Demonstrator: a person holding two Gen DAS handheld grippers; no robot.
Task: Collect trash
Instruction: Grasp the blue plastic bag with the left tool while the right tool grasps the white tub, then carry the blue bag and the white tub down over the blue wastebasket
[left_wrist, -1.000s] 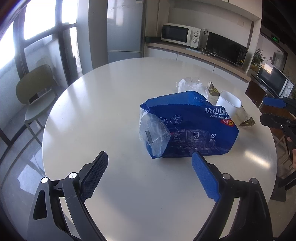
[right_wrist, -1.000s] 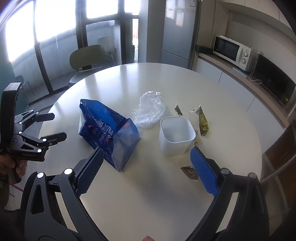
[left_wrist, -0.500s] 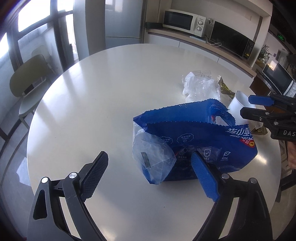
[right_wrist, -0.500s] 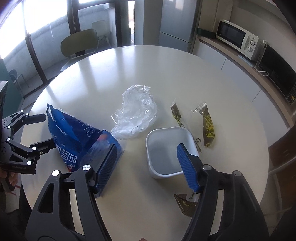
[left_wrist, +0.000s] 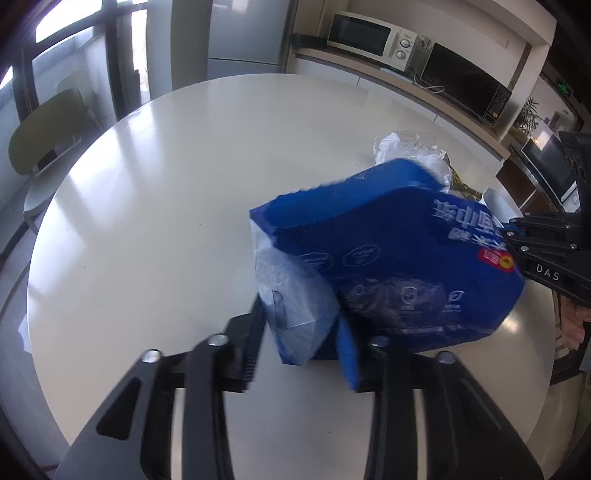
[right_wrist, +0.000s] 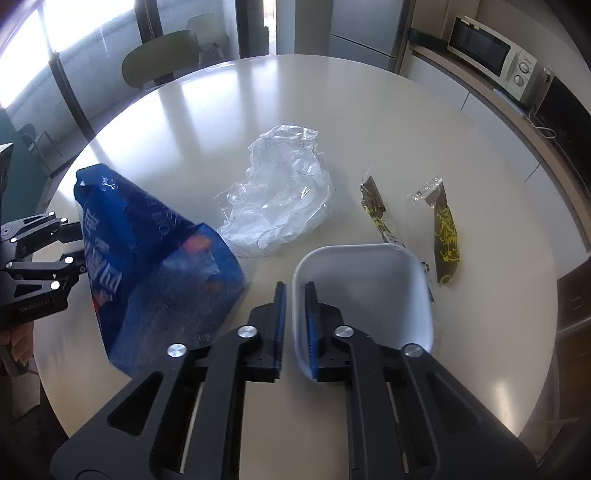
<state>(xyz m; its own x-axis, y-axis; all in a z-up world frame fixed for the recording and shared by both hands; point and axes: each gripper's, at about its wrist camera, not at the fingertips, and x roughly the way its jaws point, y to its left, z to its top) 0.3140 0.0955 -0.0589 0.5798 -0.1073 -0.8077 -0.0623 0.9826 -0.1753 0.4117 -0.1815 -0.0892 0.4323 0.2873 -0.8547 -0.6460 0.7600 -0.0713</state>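
The left tool (left_wrist: 301, 334) pinches the clear-plastic corner of a blue bag (left_wrist: 391, 266) on the round white bench (left_wrist: 166, 206). Crumpled clear plastic (left_wrist: 410, 151) lies behind it; the right tool (left_wrist: 517, 236) reaches in beside the bag's far end.

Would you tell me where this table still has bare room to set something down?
The table's far half, between the clear plastic bag and the green chair, is bare. The near right edge beyond the white tub is too. It is crowded around the blue bag and wrappers.
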